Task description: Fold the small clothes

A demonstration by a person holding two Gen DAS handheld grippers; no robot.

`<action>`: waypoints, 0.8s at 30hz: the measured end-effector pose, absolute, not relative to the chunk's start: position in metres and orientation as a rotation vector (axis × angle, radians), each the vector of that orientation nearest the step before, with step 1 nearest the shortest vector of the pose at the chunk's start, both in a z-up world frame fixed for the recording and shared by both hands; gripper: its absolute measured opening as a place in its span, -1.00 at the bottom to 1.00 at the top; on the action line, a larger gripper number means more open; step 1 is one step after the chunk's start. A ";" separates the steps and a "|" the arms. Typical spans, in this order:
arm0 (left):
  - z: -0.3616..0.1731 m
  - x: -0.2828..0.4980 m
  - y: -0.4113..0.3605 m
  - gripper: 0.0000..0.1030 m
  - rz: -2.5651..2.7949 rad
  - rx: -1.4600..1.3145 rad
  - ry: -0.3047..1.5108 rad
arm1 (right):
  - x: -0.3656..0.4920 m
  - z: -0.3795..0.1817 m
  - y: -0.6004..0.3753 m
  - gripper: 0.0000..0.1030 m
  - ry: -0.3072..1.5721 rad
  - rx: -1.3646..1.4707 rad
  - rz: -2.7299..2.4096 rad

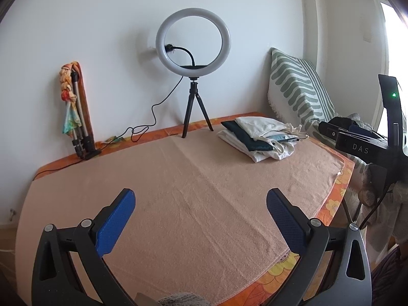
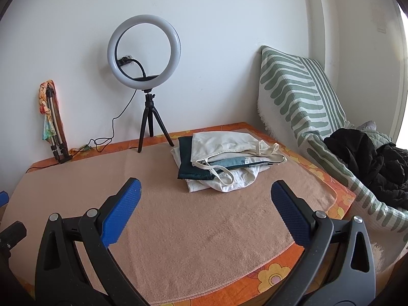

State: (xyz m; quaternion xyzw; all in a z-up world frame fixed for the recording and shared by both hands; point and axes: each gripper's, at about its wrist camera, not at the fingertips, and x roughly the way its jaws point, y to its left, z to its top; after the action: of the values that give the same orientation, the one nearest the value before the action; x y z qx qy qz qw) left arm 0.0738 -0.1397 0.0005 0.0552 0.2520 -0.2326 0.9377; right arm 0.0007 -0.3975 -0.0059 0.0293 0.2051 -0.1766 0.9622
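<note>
"DAS" legible in white on the black body of the right gripper (image 1: 362,148), seen at the left view's edge. Left gripper (image 1: 201,211) and right gripper (image 2: 205,204) both spread wide, empty, above the peach towel (image 2: 193,242). Stack of folded clothes (image 2: 224,163) at far right of towel. Ring light (image 2: 144,51) on tripod behind; striped cushion (image 2: 301,94) and black jacket (image 2: 369,163) alongside.

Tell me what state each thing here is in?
Left claw: open, empty.
Right claw: open, empty.
Clothes: stacked on the towel, untouched.
Towel: spread flat.
Ring light: upright on its tripod, plugged in.
Folded tripod: leaning on the wall.
</note>
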 end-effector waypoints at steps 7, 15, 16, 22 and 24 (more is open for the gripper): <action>0.002 0.072 -0.137 0.99 -0.471 0.104 0.511 | 0.000 -0.006 -0.396 1.00 0.414 0.058 -0.359; 0.007 0.069 -0.136 0.99 -0.479 0.103 0.493 | 0.000 -0.007 -0.395 1.00 0.414 0.060 -0.360; 0.007 0.068 -0.135 0.99 -0.482 0.103 0.493 | 0.000 -0.007 -0.395 1.00 0.414 0.060 -0.360; 0.009 0.069 -0.132 0.99 -0.476 0.086 0.494 | 0.001 -0.008 -0.394 1.00 0.412 0.056 -0.361; 0.009 0.068 -0.132 0.99 -0.471 0.087 0.492 | 0.002 -0.009 -0.394 1.00 0.411 0.053 -0.363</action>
State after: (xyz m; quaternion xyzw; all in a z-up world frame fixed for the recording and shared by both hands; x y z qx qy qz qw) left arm 0.0681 -0.1321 0.0094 0.0424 0.2411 -0.2310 0.9417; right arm 0.0017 -0.3944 -0.0085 0.0262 0.2029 -0.1790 0.9624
